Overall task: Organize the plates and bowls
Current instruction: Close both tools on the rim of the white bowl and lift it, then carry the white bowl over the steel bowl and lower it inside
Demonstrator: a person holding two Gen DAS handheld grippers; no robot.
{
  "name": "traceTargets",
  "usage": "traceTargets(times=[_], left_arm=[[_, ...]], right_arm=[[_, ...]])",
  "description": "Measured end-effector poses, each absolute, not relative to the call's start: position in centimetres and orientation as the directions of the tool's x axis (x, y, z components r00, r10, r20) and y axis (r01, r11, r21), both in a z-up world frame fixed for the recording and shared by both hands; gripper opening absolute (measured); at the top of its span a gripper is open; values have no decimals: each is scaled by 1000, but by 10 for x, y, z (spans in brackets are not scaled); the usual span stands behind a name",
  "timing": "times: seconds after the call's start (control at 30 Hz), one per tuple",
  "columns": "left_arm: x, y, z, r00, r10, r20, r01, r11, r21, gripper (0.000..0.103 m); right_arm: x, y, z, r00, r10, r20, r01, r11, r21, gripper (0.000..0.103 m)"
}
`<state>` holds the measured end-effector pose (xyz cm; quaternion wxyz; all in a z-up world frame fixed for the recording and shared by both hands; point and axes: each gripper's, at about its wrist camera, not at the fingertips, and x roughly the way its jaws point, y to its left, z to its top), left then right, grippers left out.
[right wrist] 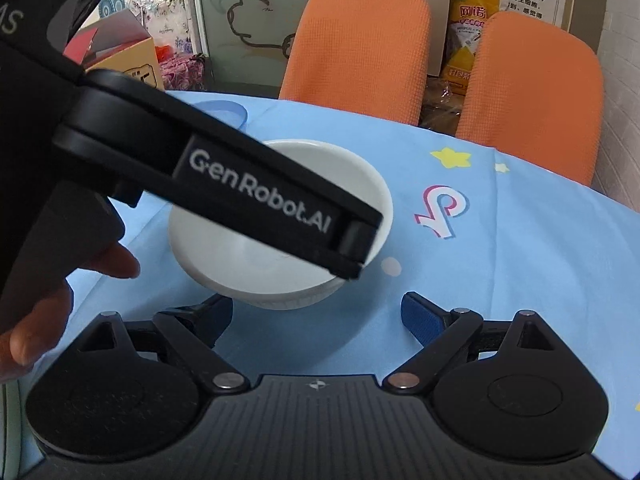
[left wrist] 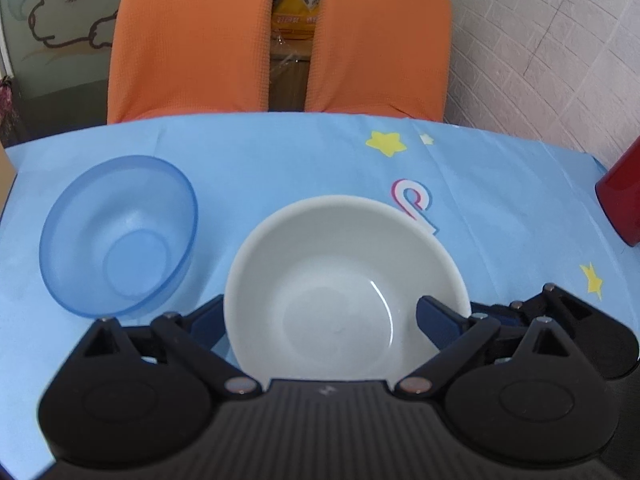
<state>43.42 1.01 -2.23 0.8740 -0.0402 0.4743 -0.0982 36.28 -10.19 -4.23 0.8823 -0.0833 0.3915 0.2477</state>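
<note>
Between the spread left gripper (left wrist: 320, 316) fingers, white bowl (left wrist: 344, 272), near rim cut off; right gripper (right wrist: 320, 312) likewise spread, grasping nothing, blue bowl (right wrist: 228, 110) mostly hidden.

Both hand-held grippers open.
Left hand-held gripper (left wrist: 320, 320) fingers spread wide; right hand-held gripper (right wrist: 320, 314) likewise, held lower, behind the left.

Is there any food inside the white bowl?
No, the white bowl shows only its bare, shiny inside in the left wrist view.
</note>
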Motion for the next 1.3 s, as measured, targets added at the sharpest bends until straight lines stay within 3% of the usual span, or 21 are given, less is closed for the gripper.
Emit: traceTargets(times=[0.1, 0.13, 0.2, 0.27, 0.73, 1.3], left_arm=[[436, 10, -24, 519, -199, -831, 162, 978, -133, 70], [437, 10, -24, 523, -191, -830, 167, 979, -120, 68], [437, 10, -24, 534, -177, -827, 178, 979, -95, 55], [436, 10, -23, 534, -188, -824, 192, 976, -98, 52], [381, -4, 24, 620, -249, -744, 271, 958, -94, 51], [236, -7, 67, 665, -357, -656, 357, 923, -141, 52]], right_arm=[[362, -96, -42, 581, 377, -721, -522, 853, 26, 103], [363, -95, -40, 583, 387, -715, -529, 848, 28, 103], [364, -92, -38, 605, 396, -691, -531, 847, 20, 103], [365, -89, -35, 613, 399, -681, -532, 846, 17, 103], [325, -101, 1, 725, 362, -586, -484, 873, -60, 103], [183, -117, 48, 813, 311, -491, -412, 905, -109, 103]])
